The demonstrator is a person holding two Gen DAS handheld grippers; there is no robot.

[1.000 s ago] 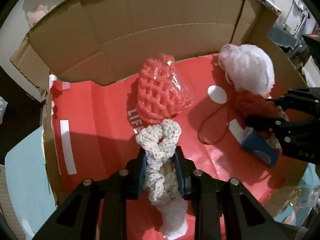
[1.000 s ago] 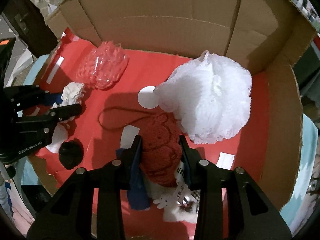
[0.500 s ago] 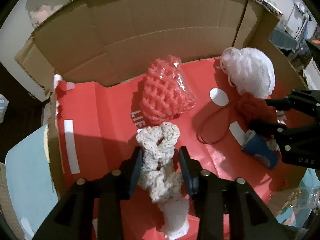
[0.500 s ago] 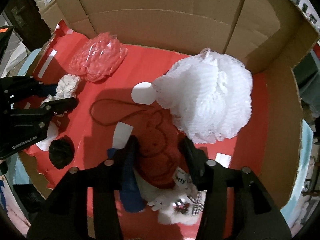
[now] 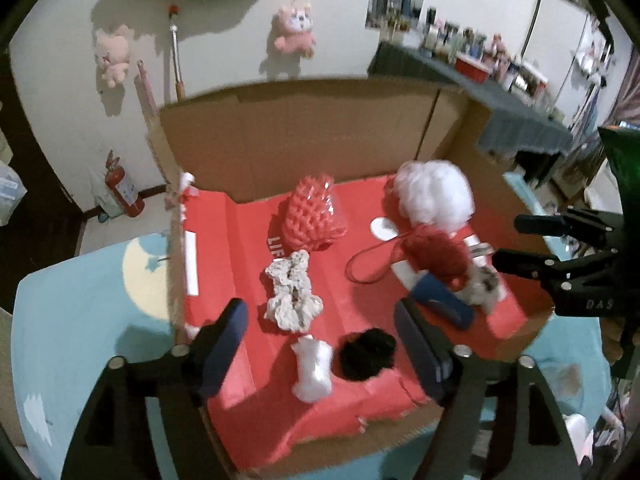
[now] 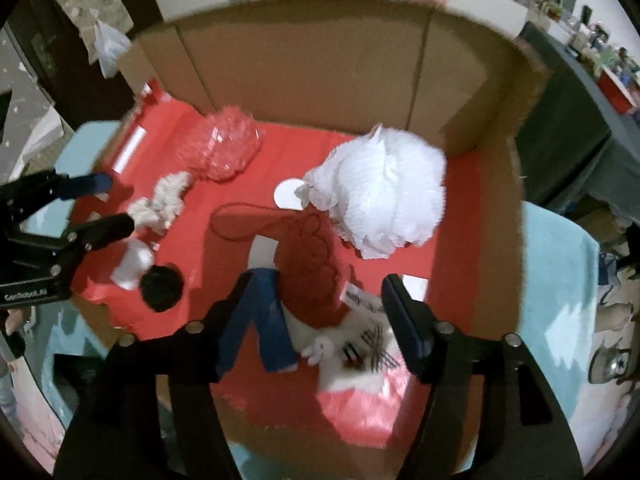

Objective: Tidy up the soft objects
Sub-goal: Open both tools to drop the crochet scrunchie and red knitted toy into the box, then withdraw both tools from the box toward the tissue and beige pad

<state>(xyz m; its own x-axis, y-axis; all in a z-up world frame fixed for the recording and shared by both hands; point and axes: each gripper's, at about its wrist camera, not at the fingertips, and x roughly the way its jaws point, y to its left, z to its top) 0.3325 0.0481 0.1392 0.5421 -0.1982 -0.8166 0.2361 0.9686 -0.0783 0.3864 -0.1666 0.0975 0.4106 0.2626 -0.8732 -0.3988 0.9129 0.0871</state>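
An open cardboard box (image 5: pixel 304 140) with a red floor holds the soft things. My left gripper (image 5: pixel 320 308) hovers above its near edge, jaws opening and touching nothing. The cream crochet piece (image 5: pixel 292 292) lies loose on the floor below and ahead of it, with a small white item (image 5: pixel 314 368) and a black pompom (image 5: pixel 366 350) nearer. My right gripper (image 6: pixel 319 280) also has its jaws opening, above the red knitted pouch (image 6: pixel 312 268), which rests free beside a blue item (image 6: pixel 272 320) and a white plush (image 6: pixel 340 352). A white bath pouf (image 6: pixel 380 192) and a pink net bundle (image 6: pixel 224 152) sit further back.
Tall cardboard walls (image 6: pixel 320 64) close the box at the back and right. A teal cloth (image 5: pixel 80 320) covers the table around it. Pink plush toys (image 5: pixel 294 34) hang on the wall behind, and a shelf with bottles (image 5: pixel 460 40) stands at the right.
Both grippers have opened and lifted back from the box floor. The left let go of the cream crochet piece and the right let go of the red pouch; both things stay on the red floor.
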